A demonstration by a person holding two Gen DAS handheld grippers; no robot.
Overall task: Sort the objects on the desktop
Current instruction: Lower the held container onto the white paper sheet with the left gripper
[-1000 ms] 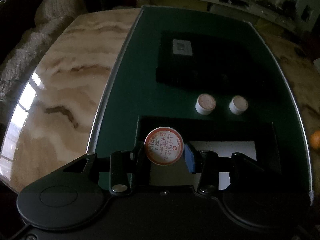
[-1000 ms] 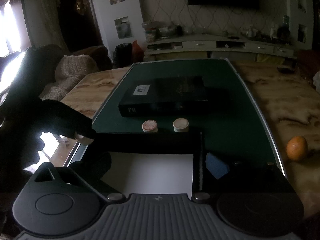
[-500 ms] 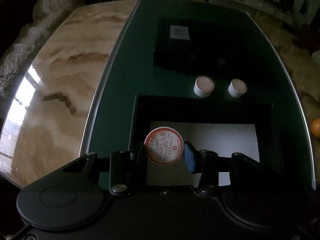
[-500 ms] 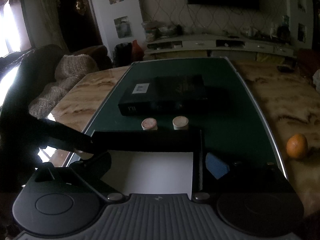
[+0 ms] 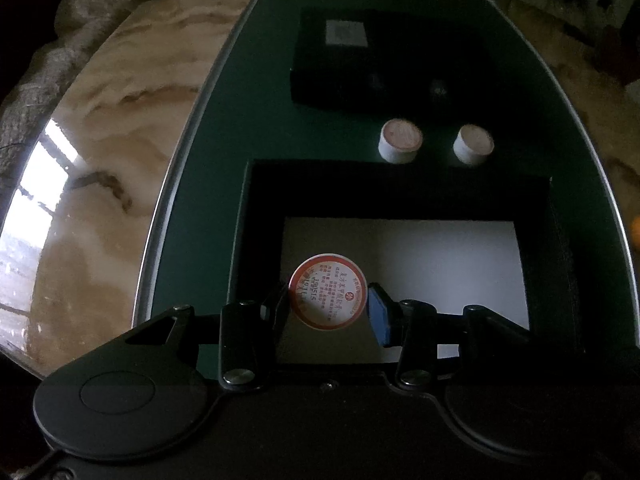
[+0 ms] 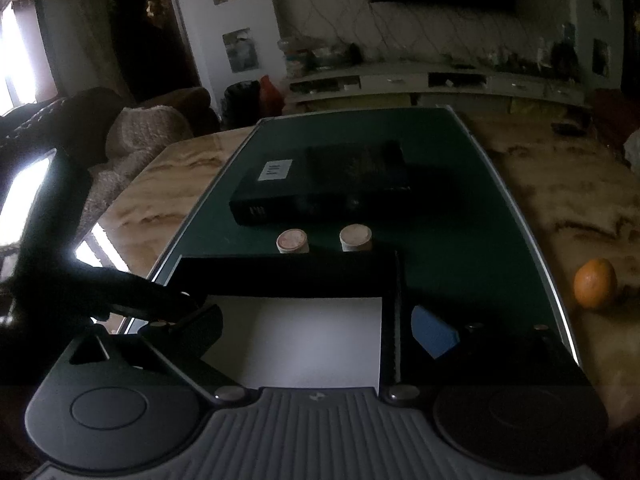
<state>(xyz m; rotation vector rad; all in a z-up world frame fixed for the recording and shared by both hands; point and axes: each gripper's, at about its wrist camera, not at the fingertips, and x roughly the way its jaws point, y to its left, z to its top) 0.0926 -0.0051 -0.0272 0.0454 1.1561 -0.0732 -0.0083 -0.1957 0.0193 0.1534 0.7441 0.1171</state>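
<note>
The left claw [image 5: 327, 308] grips a round bottle [image 5: 327, 291] over the empty box [image 5: 400, 188] beneath; two bottles [image 5: 400, 141] ahead remain unsorted.

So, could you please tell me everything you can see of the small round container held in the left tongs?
The round container is a small, squat cylinder. Its circular face turns toward the camera: white, ringed in orange-red, with fine red print too small to read. The material cannot be told. The left tongs are shut on it, a dark pad on one side and a blue pad on the other. It hangs over the white floor of the open black box, near that box's left wall, touching nothing else visible.
</note>
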